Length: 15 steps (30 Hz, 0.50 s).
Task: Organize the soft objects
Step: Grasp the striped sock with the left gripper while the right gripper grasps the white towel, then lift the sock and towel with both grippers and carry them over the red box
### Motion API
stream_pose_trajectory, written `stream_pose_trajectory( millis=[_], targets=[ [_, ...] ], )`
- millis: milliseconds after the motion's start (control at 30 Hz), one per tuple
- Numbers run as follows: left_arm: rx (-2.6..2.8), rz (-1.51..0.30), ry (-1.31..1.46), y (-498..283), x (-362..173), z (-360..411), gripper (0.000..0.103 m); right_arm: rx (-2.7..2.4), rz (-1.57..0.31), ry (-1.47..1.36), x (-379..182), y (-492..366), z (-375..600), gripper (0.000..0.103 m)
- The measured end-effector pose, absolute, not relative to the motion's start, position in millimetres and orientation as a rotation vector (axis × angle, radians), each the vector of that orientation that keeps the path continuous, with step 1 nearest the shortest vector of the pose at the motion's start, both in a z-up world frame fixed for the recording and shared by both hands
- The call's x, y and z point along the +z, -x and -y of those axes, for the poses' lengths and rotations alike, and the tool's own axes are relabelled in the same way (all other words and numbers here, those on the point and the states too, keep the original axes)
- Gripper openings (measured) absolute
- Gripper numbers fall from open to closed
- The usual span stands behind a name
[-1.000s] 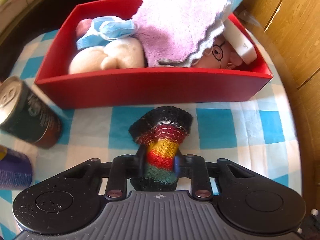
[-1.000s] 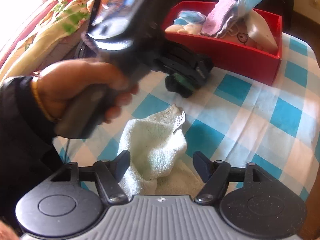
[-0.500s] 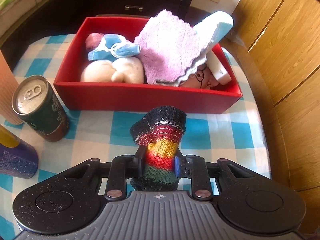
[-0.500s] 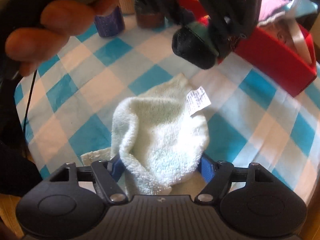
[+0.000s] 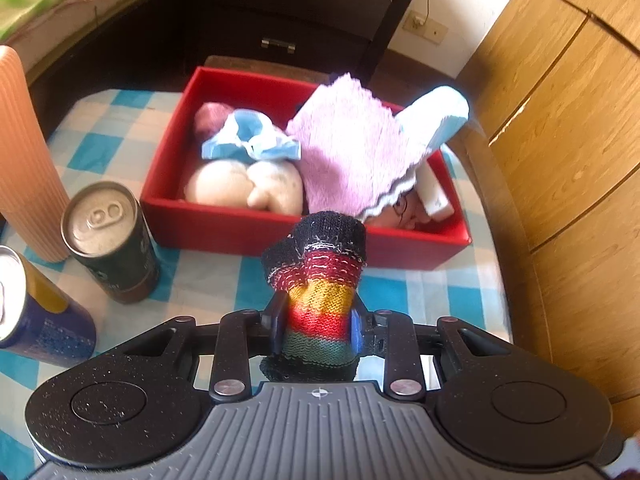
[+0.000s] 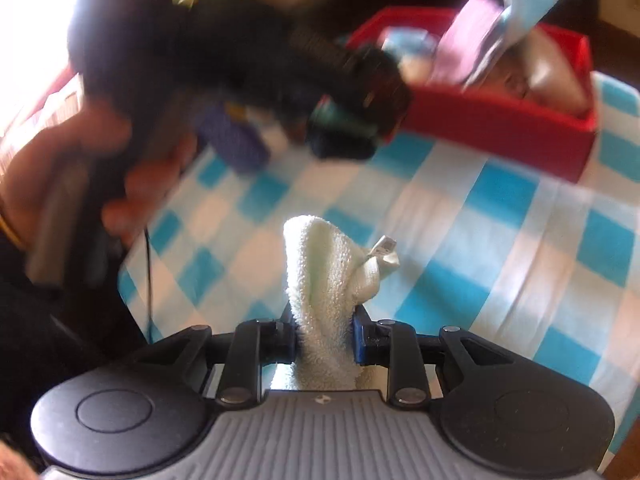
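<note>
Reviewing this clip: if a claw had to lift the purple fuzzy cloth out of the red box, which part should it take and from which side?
Probably the raised upper corner of the purple cloth, approached from above. The cloth is draped high over the doll, standing above the red box rim, so that corner is free, while its lower scalloped edge lies against the doll. Both claws are occupied: the left claw holds the striped sock, the right claw the white towel.
</note>
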State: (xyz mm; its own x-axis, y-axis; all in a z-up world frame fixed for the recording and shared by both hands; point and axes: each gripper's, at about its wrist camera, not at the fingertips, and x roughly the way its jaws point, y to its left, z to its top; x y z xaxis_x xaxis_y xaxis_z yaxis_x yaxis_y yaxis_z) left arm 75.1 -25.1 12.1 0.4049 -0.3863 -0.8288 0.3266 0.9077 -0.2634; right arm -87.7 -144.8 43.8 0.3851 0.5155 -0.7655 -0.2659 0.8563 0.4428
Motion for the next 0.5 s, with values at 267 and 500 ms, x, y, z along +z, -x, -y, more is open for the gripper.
stream_pose_trajectory(
  millis=[267, 500],
  targets=[
    [-0.439, -1.002, 0.06, -74, 30, 24, 0.03, 0.45, -0.944, -0.327, 73, 77, 169, 0.004],
    [-0.404, -0.929, 0.023, -70, 46, 24, 0.03, 0.39, -0.866, -0.368, 88, 74, 188, 0.004]
  ],
)
